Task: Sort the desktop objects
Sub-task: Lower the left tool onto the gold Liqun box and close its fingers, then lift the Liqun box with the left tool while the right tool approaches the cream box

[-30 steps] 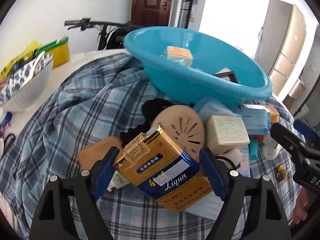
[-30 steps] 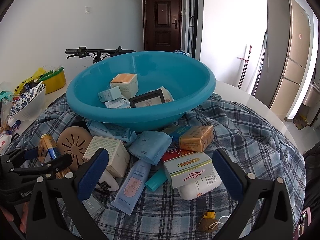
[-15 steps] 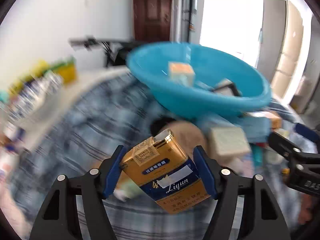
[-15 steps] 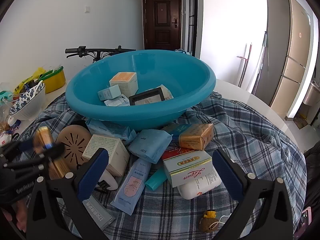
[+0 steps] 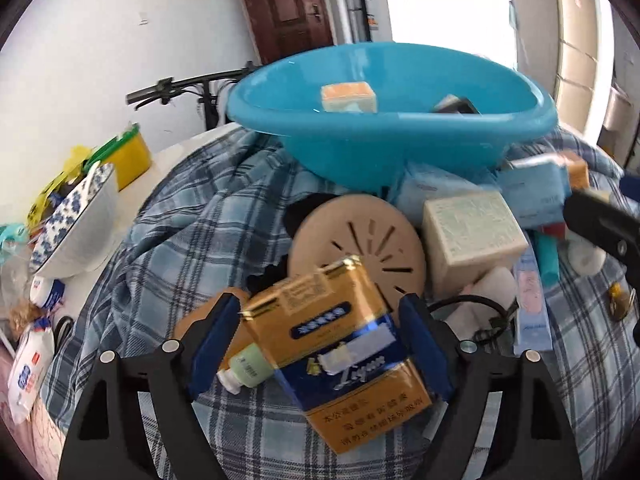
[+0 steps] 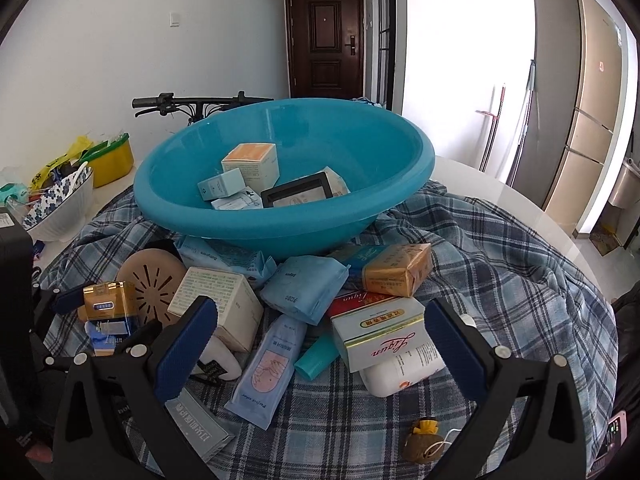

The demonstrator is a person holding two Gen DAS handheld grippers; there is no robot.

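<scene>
My left gripper [image 5: 320,348] is shut on a gold and blue cigarette pack [image 5: 340,356] and holds it above the plaid cloth; pack and gripper also show in the right wrist view [image 6: 107,318] at the left. A blue basin [image 6: 288,184] with several small boxes in it stands at the back of the cloth, and shows in the left wrist view [image 5: 384,144]. My right gripper [image 6: 320,344] is open and empty, low over a pile of boxes and packets, with a red and white box [image 6: 380,332] between its fingers.
A round beige vented disc [image 5: 356,244] and a pale box [image 5: 472,236] lie just beyond the held pack. A blue-patterned bowl [image 5: 76,228] and a yellow container [image 5: 128,156] stand at the left. A small brown pouch [image 6: 420,440] lies at the front.
My left gripper closed on the cigarette pack and lifted it off the cloth, swinging a little. My right gripper has stayed in place, open.
</scene>
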